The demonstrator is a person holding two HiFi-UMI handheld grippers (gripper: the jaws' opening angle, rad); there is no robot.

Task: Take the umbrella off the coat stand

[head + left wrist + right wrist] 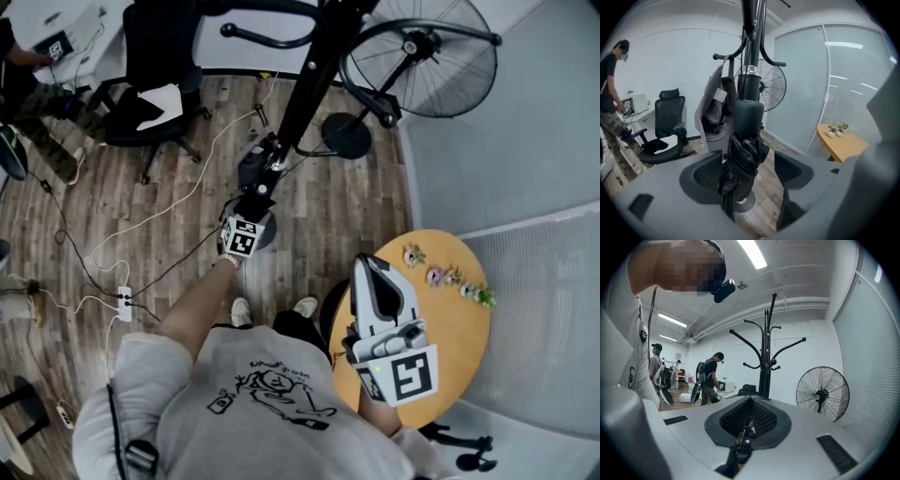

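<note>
Umbrella (743,159) hangs folded against the pole of the coat stand (751,47), and my left gripper (750,171) stands open astride it, pads not pressing. My right gripper (747,420) is closed on nothing. If I close on loose cloth it may slip, and a sideways pull could rock the stand — only the left gripper view shows the umbrella between the jaws, since the head view hides it.

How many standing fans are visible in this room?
1. The black wire-cage pedestal fan stands on the wood floor, right of the black coat stand in the head view; more may sit outside the views.
</note>
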